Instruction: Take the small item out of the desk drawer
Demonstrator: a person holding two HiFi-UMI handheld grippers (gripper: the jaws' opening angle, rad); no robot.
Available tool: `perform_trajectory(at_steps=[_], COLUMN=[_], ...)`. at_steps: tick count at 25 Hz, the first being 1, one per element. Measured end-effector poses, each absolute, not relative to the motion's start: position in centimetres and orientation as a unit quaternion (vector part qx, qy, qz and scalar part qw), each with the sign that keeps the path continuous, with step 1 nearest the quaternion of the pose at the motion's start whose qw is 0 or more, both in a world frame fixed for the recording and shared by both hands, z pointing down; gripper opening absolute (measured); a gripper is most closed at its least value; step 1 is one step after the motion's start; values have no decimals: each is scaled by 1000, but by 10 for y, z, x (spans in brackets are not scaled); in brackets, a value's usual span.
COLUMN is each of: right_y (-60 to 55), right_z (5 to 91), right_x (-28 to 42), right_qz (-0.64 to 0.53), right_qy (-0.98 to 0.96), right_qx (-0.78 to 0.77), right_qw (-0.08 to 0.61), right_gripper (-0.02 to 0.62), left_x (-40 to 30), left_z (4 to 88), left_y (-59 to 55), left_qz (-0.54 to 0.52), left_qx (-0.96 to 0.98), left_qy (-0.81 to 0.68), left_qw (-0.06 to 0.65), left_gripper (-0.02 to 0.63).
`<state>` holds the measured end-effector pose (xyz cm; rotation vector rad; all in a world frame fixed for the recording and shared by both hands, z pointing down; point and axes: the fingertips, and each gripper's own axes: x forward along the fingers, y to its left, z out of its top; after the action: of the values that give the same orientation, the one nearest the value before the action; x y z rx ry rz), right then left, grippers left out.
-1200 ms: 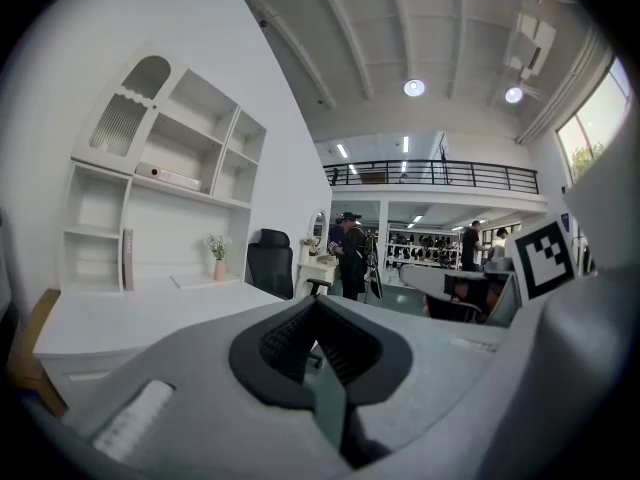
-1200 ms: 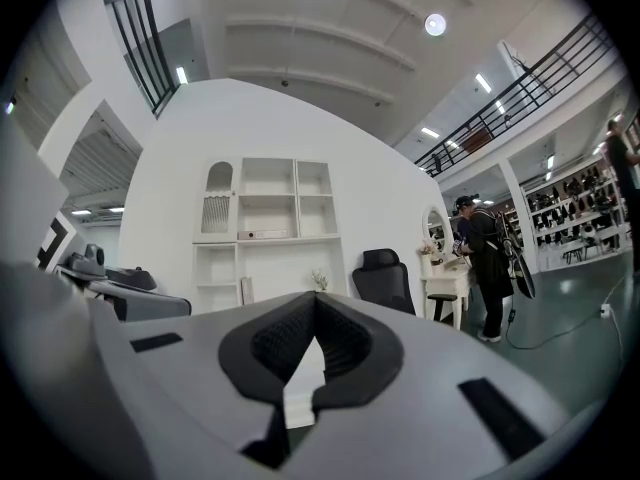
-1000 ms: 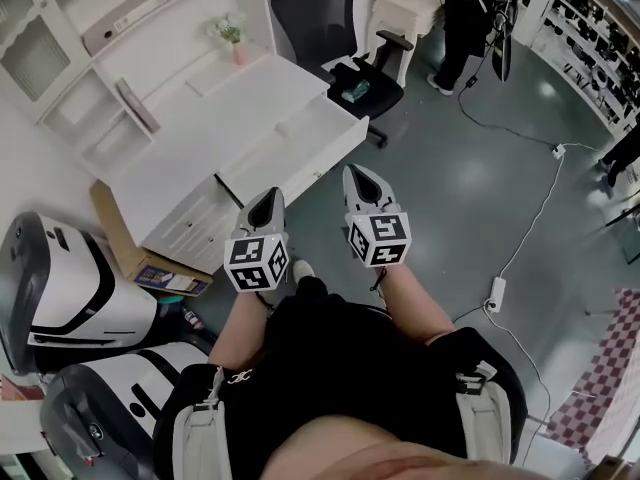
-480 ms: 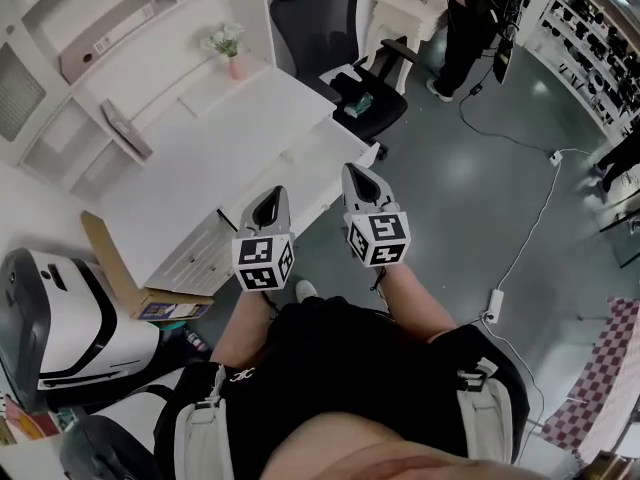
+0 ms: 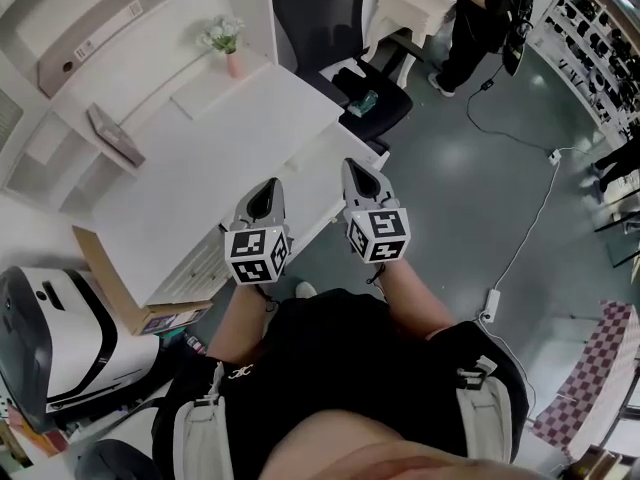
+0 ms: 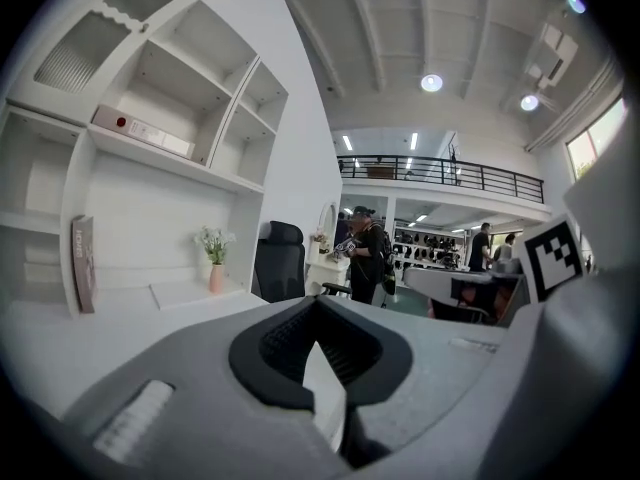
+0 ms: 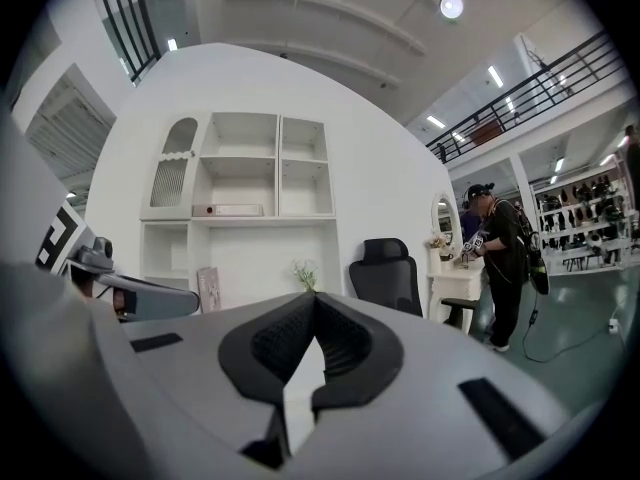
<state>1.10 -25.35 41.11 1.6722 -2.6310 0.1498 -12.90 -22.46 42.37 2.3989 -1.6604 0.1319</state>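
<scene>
The white desk (image 5: 210, 158) with its shelf unit lies at the upper left of the head view. A paler band along its front edge looks like the pulled-out drawer (image 5: 318, 176); I cannot see into it, and no small item shows. My left gripper (image 5: 262, 198) hovers over the desk's front edge, its jaws shut and empty. My right gripper (image 5: 358, 176) hangs beside it near the drawer's corner, also shut on nothing. In the left gripper view the left gripper (image 6: 318, 305) points level across the desk top. In the right gripper view the right gripper (image 7: 314, 303) points at the shelves.
A black office chair (image 5: 325, 23) with a teal object on its seat (image 5: 362, 102) stands at the desk's far end. A pink flower vase (image 5: 233, 60) and a leaning book (image 5: 110, 135) sit on the desk. A cardboard box (image 5: 115, 288) and a white machine (image 5: 50, 333) stand left; a person (image 5: 485, 13) stands far off.
The desk has slid down and right in the head view, closer under the grippers. Both grippers keep nearly the same place and stay shut.
</scene>
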Motion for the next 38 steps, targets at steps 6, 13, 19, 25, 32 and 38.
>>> perform_trajectory(at_steps=[6, 13, 19, 25, 32, 38], right_y=[-275, -306, -339, -371, -394, -399], right_z=[423, 435, 435, 445, 485, 541], right_x=[14, 11, 10, -1, -29, -57], right_qz=[60, 73, 72, 91, 116, 141], right_qy=[-843, -859, -879, -896, -911, -917], right_qx=[535, 506, 470, 433, 385, 327], right_qw=[19, 26, 31, 37, 93, 177], right_gripper=[-5, -5, -5, -3, 47, 167], left_x=[-133, -136, -137, -142, -159, -174], left_z=[436, 440, 436, 433, 441, 443], left_y=[-243, -259, -275, -285, -282, -275], left_qz=[51, 53, 51, 53, 60, 64], left_qx=[810, 787, 760, 735, 700, 670], left_qy=[-570, -599, -633, -663, -697, -725], left_qw=[129, 139, 136, 132, 142, 146], left_gripper=[15, 15, 15, 15, 15, 15])
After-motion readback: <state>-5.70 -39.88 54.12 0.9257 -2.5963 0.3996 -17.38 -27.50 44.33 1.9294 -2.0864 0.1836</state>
